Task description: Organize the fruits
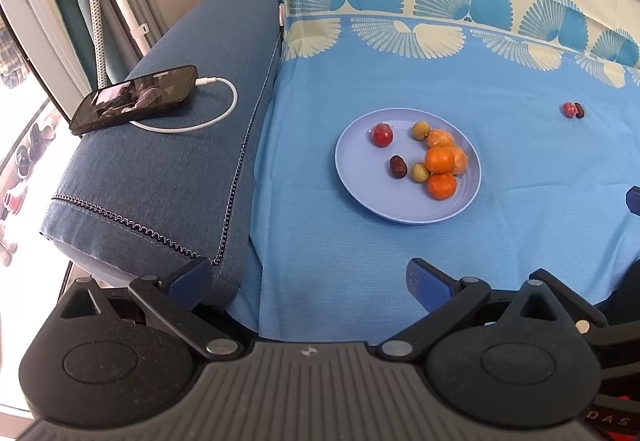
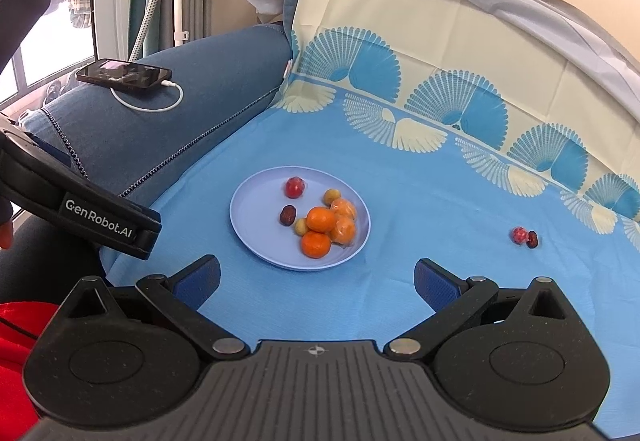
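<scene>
A pale blue plate [image 1: 360, 193] [image 2: 256, 241] sits on the blue cloth. It holds two whole oranges [image 1: 440, 160] [image 2: 320, 220], wrapped orange pieces [image 1: 440, 139] [image 2: 344, 231], two small yellow-green fruits [image 1: 421, 129], a red fruit [image 1: 382, 135] [image 2: 295, 187] and a dark date [image 1: 398, 166] [image 2: 287, 215]. A second red fruit [image 1: 568, 109] [image 2: 520, 235] and a dark date [image 1: 579, 109] [image 2: 532, 239] lie together on the cloth, right of the plate. My left gripper [image 1: 310, 279] is open and empty, near of the plate. My right gripper [image 2: 318, 279] is open and empty, just near of the plate.
A phone [image 1: 134, 99] [image 2: 124, 74] on a white charging cable [image 1: 208, 121] lies on the blue sofa armrest [image 1: 168, 177] at the left. The patterned cloth runs up the backrest [image 2: 440, 41]. The left gripper's body [image 2: 80, 209] shows at the left of the right wrist view.
</scene>
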Demonstrator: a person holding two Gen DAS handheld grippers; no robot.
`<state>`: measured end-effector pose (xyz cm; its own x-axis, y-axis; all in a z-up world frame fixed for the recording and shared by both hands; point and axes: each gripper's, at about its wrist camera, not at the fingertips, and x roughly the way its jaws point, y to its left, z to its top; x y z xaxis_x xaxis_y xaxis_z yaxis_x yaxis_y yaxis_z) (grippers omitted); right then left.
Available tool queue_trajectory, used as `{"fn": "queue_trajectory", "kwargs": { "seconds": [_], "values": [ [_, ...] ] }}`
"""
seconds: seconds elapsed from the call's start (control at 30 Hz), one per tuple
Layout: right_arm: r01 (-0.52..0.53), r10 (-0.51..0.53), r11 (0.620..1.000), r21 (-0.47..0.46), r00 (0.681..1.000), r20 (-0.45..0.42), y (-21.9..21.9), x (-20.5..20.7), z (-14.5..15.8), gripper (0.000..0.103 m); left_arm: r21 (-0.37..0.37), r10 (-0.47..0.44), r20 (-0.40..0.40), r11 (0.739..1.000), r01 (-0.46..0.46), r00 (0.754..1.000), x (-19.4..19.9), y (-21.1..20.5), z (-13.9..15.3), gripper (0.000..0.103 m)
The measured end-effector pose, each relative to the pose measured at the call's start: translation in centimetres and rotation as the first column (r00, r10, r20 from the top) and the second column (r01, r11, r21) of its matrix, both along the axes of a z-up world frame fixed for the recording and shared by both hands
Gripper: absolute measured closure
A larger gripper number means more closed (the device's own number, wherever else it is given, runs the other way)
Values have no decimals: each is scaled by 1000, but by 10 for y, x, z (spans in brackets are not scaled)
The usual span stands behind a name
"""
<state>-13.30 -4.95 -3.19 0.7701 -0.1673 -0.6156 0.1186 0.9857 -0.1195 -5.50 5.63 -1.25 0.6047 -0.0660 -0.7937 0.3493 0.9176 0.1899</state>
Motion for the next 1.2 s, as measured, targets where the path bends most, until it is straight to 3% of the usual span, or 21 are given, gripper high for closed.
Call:
{"fn": "queue_trajectory", "kwargs": {
  "seconds": [0.83,1.2],
  "values": [
    [0,0,1000,20,1000,-19,-6,5,-6,1,33,-10,-13,999,11,1000,3,-9,-5,0],
    [47,-46,997,53,999,-23,-25,10,-14,1,65,-2,-25,998,3,1000,11,-21,-8,0]
  ]
}}
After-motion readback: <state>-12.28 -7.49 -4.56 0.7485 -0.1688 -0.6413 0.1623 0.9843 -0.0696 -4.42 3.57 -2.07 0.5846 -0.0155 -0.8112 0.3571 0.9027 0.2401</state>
